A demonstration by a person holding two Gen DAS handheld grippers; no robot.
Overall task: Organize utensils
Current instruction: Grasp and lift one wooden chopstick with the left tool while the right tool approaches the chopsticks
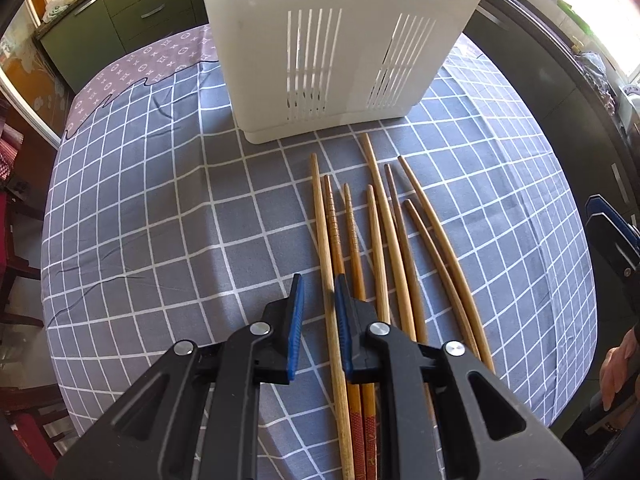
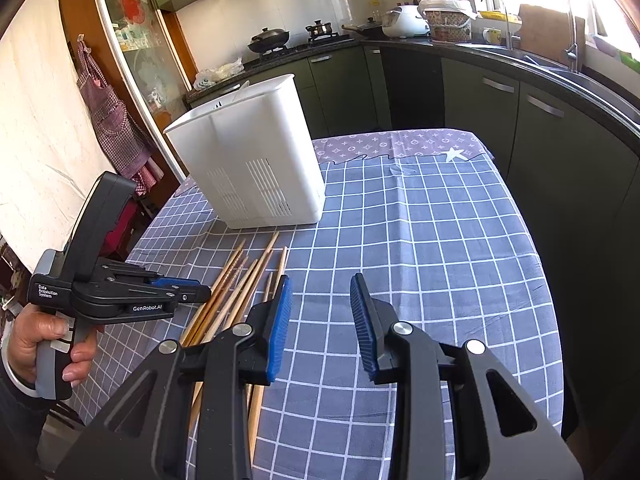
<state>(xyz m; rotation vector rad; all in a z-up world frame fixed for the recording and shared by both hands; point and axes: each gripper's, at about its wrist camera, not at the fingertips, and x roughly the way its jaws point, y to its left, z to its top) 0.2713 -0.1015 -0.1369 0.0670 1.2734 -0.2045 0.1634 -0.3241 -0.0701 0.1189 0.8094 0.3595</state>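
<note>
my left gripper [image 1: 319, 288] sits low over the chopsticks [image 1: 372, 240], jaws part open w/ a narrow gap, nothing clamped; the leftmost stick [image 1: 326, 264] runs through that gap, so i judge i'm lined up to pinch it, not yet closed. sticks lie fanned on the checked cloth [image 1: 160, 220], tips toward 12 o'clock, thick ends toward 6, prob. laid so for easy single picks. white holder [image 1: 332, 40] stands at 12 o'clock just beyond the tips, slotted wall facing me, close by for short carry. my right gripper [image 2: 320, 292] hangs at 3 o'clock of the sticks over bare cloth, jaws wide, empty, parked clear. hidden: holder top cut off in left view; inside mostly unseen in right view, something pale pokes out, can't id. stick butts covered by my fingers; exact count uncertain.
</note>
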